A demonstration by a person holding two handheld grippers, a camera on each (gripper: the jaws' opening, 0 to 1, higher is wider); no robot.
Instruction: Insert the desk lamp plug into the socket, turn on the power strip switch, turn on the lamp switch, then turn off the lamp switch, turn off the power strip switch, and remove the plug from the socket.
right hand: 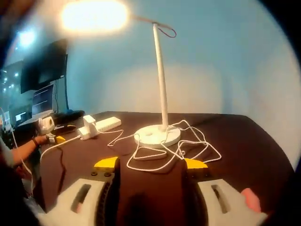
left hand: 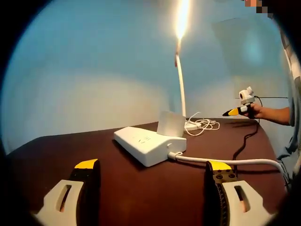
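Observation:
The white desk lamp is lit: its head (right hand: 94, 16) glows bright above the thin pole (right hand: 160, 75) and round base (right hand: 157, 135). The lamp's white cable (right hand: 183, 150) lies in loose loops around the base. On the dark table, the white power strip (left hand: 148, 143) has the lamp plug (left hand: 170, 124) standing in its far end. My left gripper (left hand: 153, 165) is open just short of the strip, with nothing between its jaws. My right gripper (right hand: 150, 164) is open in front of the lamp base, above the cable loops, and holds nothing.
The strip's thick white cord (left hand: 225, 161) runs right past my left gripper's right jaw. A thin black cable (left hand: 244, 141) crosses the brown table (left hand: 131, 188). A hand (left hand: 257, 111) holds the other gripper at the far right. Dark monitors (right hand: 44, 70) stand at the back left.

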